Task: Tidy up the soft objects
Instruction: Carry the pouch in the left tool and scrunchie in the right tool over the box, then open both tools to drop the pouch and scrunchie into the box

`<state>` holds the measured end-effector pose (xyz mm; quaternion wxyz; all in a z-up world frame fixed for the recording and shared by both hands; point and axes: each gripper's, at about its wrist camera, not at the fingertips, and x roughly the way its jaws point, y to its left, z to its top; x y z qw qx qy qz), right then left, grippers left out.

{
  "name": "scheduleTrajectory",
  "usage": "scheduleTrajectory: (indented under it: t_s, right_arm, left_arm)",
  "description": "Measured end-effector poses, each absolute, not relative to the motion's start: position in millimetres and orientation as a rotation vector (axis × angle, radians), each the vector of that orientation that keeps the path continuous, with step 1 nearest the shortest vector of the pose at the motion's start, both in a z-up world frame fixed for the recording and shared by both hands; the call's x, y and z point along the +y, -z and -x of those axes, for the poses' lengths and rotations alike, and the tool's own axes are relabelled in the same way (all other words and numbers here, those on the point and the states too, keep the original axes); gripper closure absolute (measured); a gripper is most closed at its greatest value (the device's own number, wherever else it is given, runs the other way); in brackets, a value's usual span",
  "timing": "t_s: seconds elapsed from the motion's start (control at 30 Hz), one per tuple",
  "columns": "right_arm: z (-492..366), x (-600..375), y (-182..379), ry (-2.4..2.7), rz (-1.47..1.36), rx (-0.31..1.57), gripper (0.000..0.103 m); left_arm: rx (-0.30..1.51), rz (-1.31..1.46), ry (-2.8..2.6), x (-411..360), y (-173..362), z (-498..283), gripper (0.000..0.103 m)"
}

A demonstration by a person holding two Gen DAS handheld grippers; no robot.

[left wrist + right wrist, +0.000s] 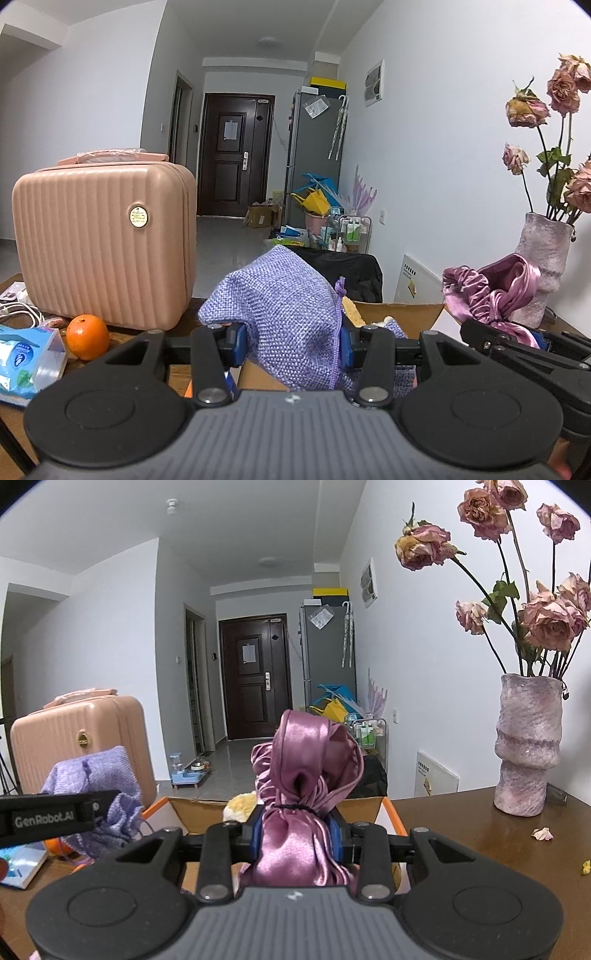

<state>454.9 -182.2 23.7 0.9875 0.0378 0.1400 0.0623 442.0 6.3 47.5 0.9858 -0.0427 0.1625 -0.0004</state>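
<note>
I have 2 soft things up off the desk [461, 834] at once, both carried above the open cardboard box [384, 808], which I take to be where they belong. My left tongs [291, 343] are clenched on the purple woven pouch [280, 306], gripped low so its loose top stands up over the near edge of the box. My right tongs [295, 834] are clamped on the pink satin bonnet [303, 775] just below its tie, so the gathered cloth bunches above the pads instead of trailing. The bonnet hangs to the right of the pouch, close beside it over the box. Something yellow and fluffy [240, 805] already lies inside the box. The pink suitcase [103, 243] and orange [88, 336] sit left of the box, the vase of dried roses [528, 746] to its right
</note>
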Motion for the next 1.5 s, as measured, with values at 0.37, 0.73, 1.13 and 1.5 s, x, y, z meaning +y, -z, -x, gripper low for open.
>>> scheduleTrajectory:
  t_s: [0.37,0.73,1.13,1.5]
  right_arm:
    - [-487.2,-184.2,-20.2,-0.089,-0.066,0.304,0.070]
    - [-511.8,-181.7,-12.5,-0.068,-0.034,0.358,0.070]
    - [-526.3,-179.7,-1.9,-0.060,-0.006,0.411,0.070]
    - [-528.8,-180.0,1.9,-0.066,0.003,0.433,0.065]
  left_arm:
    - [0.346,0.077,-0.019,6.6,-39.8,-475.6,0.057]
    - [0.378,0.061,-0.046,10.3,-30.5,-498.3,0.057]
    - [0.410,0.045,-0.051,10.2,-20.7,-510.8,0.057]
    - [0.421,0.030,-0.059,10.4,-17.3,-513.3,0.049]
